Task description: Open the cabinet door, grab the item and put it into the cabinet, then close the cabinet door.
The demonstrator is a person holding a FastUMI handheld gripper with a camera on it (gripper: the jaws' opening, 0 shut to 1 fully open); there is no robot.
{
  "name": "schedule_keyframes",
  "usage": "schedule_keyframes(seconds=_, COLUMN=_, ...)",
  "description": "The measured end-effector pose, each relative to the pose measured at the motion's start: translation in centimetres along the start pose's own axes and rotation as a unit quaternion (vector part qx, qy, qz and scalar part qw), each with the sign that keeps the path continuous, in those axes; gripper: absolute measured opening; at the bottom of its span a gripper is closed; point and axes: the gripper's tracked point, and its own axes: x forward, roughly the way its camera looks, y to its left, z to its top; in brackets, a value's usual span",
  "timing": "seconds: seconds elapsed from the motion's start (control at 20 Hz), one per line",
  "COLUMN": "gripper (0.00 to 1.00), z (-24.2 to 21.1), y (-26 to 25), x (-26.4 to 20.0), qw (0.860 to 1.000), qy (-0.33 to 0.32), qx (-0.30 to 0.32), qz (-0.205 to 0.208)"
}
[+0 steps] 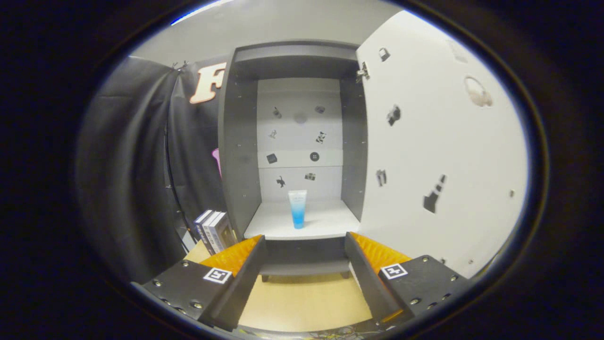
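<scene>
A grey cabinet [240, 156] stands straight ahead with its white door [443, 141] swung wide open to the right. A blue and white tube [297, 208] stands upright on its cap on the cabinet's white shelf [325, 224], near the front middle. My gripper [304, 245] sits in front of the cabinet, just below the shelf's front edge. Its fingers [236, 257] are spread wide apart with nothing between them. The tube is beyond the fingers, inside the cabinet.
Several books [214, 231] stand upright to the left of the cabinet. A black cloth wall [137, 165] hangs on the left. The wooden tabletop [302, 302] lies under the gripper. Small stickers dot the cabinet's back panel and the door.
</scene>
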Motion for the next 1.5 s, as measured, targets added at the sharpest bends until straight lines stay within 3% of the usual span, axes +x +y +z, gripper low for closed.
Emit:
schedule_keyframes(seconds=0.25, gripper=0.99, z=-1.0, y=-5.3, x=-8.8, qw=0.999, qy=0.000, qx=0.012, qz=-0.039)
schedule_keyframes(seconds=0.45, gripper=0.99, z=-1.3, y=-11.3, x=-13.0, qw=0.996, qy=0.001, qx=0.030, qz=-0.090)
schedule_keyframes(seconds=0.85, gripper=0.99, z=-0.1, y=-24.1, x=-13.8, qw=0.983, qy=-0.021, qx=0.063, qz=-0.170)
schedule_keyframes(seconds=1.1, gripper=0.99, z=1.0, y=-27.8, x=-9.4, qw=0.985, qy=-0.026, qx=0.072, qz=-0.154)
schedule_keyframes(seconds=1.3, gripper=0.99, z=0.7, y=-27.3, x=-8.1, qw=0.991, qy=-0.017, qx=0.037, qz=-0.130)
schedule_keyframes(seconds=1.5, gripper=0.98, z=0.7, y=-26.1, x=-7.8, qw=0.994, qy=-0.015, qx=0.039, qz=-0.106)
